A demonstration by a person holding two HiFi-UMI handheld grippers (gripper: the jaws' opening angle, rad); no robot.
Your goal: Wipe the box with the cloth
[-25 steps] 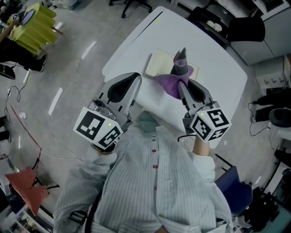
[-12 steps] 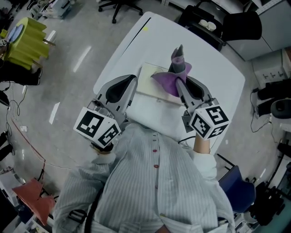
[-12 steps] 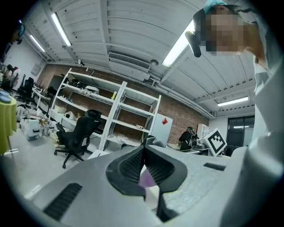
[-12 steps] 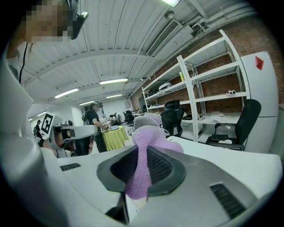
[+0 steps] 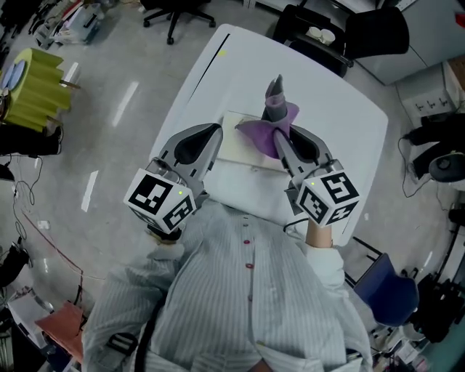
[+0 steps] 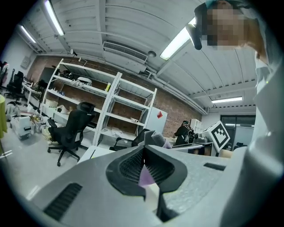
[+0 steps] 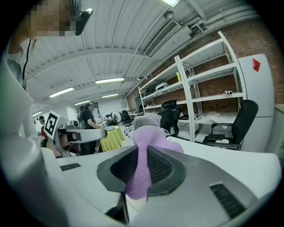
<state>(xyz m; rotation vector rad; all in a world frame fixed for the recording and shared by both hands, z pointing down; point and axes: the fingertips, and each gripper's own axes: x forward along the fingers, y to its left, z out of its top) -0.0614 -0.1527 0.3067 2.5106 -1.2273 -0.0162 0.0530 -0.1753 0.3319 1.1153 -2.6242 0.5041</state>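
A flat cream box (image 5: 237, 138) lies on the white table (image 5: 341, 123). My right gripper (image 5: 280, 139) is shut on a purple and grey cloth (image 5: 270, 123), which stands bunched up over the box's right part. In the right gripper view the cloth (image 7: 144, 142) rises from between the closed jaws of the right gripper (image 7: 143, 162). My left gripper (image 5: 213, 133) hovers at the box's left near corner, shut and holding nothing. In the left gripper view only a thin slit shows between the jaws of the left gripper (image 6: 144, 162), with the cloth (image 6: 155, 138) beyond it.
Black office chairs (image 5: 327, 33) stand at the table's far side, another chair (image 5: 171, 11) on the floor beyond. A yellow-green object (image 5: 33, 87) sits on the floor at the left, a blue seat (image 5: 389, 290) at the lower right. Shelving racks (image 6: 111, 111) line the brick wall.
The person has come closer to the table, and both grippers now reach further over the box. The right gripper keeps hold of the cloth; the left stays shut.
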